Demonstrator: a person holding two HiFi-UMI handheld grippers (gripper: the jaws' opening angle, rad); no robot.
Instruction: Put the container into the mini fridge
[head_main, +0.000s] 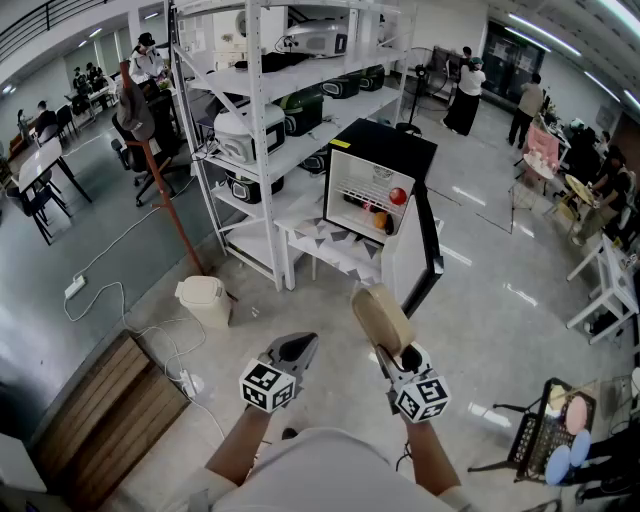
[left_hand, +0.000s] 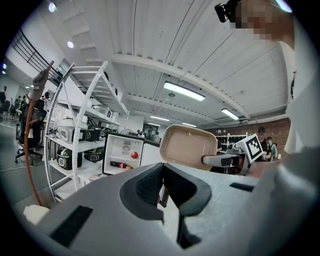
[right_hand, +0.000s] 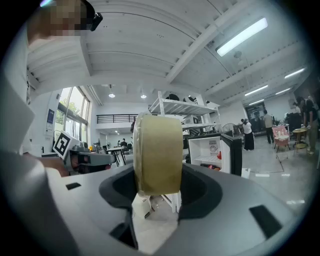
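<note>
Firmly, right claw (head_main: 393, 348) grips container (head_main: 378, 314) (mini fridge (head_main: 388, 150) open).

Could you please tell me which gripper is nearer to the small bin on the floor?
Left. In the head view the left gripper is just right of the bin and lower; the right gripper, holding the container, is farther right, beyond the left one.

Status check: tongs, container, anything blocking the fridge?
Left tongs shut, empty. Right tongs clamped on container, held on edge. Mini fridge ahead, door open; nothing seen blocking.
</note>
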